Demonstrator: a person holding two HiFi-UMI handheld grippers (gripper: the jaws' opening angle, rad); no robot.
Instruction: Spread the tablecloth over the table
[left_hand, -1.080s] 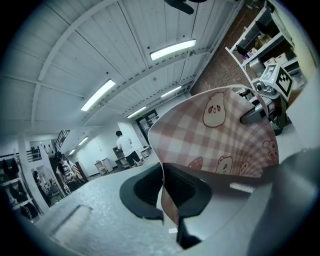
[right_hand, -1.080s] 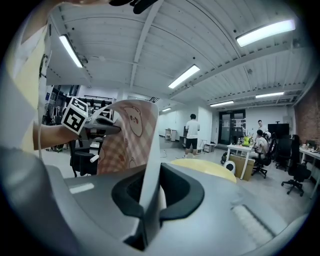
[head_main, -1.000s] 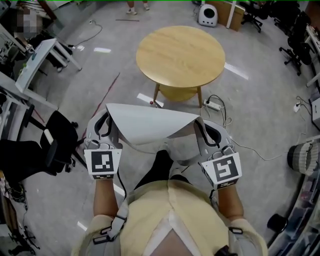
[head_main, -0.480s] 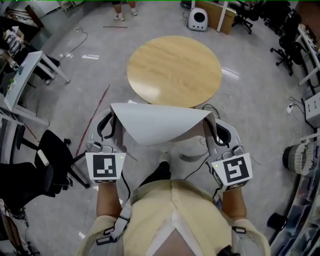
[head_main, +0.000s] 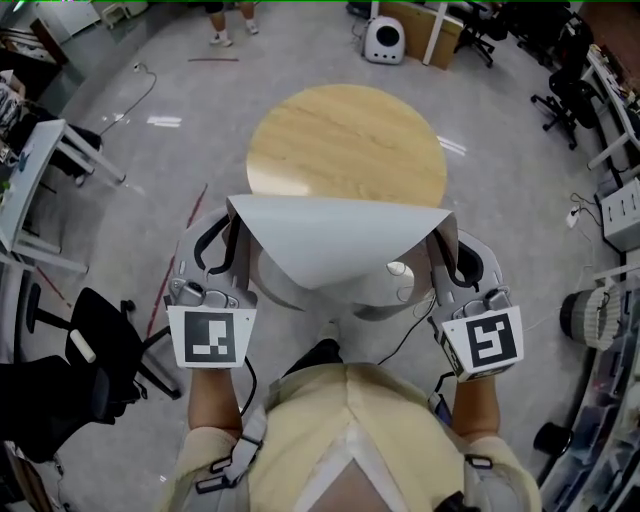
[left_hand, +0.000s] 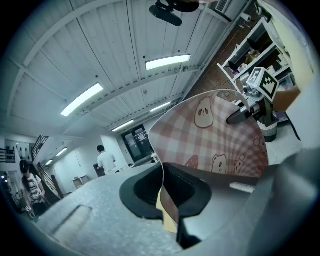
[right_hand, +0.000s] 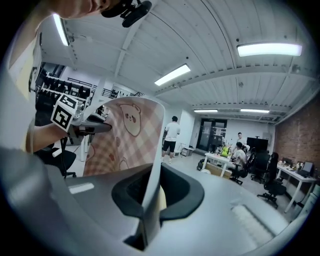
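— Around?
— Round wooden table (head_main: 345, 140) just ahead, black office chair (head_main: 100, 345) at left, white device (head_main: 383, 40) on the floor beyond.
— And the tablecloth (head_main: 335, 240)?
— Held in the air, covering the table's near edge from above. Stretched side to side, white underside up, sagging to a point toward the body.
— Tools?
— Left gripper (head_main: 236, 232) and right gripper (head_main: 442, 235) each clamped on a corner.

The tablecloth (head_main: 335, 240) hides the near edge of the tabletop (head_main: 345, 140). Only the feet of a person (head_main: 217, 38) show at the top edge.
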